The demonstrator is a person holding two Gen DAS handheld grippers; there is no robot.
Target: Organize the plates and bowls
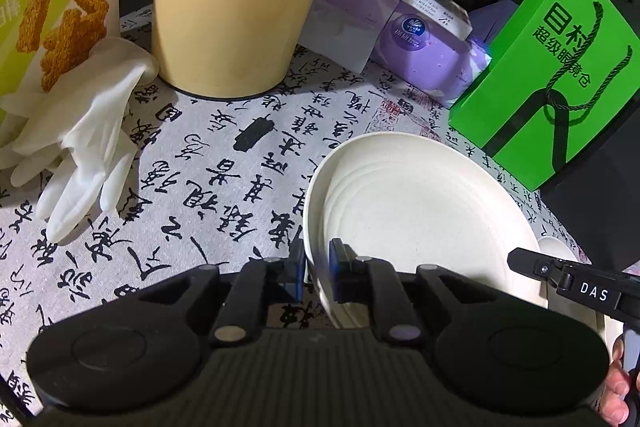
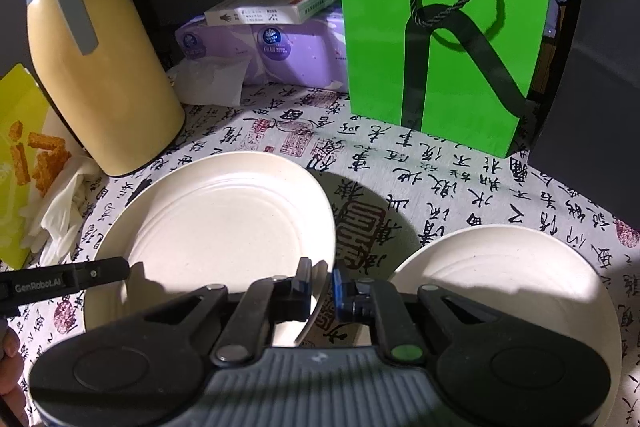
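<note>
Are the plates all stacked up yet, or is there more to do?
Not yet. Nothing looks stacked so far. Right now both grippers pinch the big cream plate: the left gripper on its left rim, the right gripper on its right rim. A second plate sits apart on the calligraphy tablecloth, so the two still need putting together.

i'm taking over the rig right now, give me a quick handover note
Left claw: shut on the left rim of the big plate.
Right claw: shut on the same plate's right rim.
Things: the plate is held between both claws, tilted over the calligraphy tablecloth; a second white dish sits to its right.
Done: plate gripped on both sides.
Left: nothing looks stacked yet; probably set the plate with the other dish.
</note>
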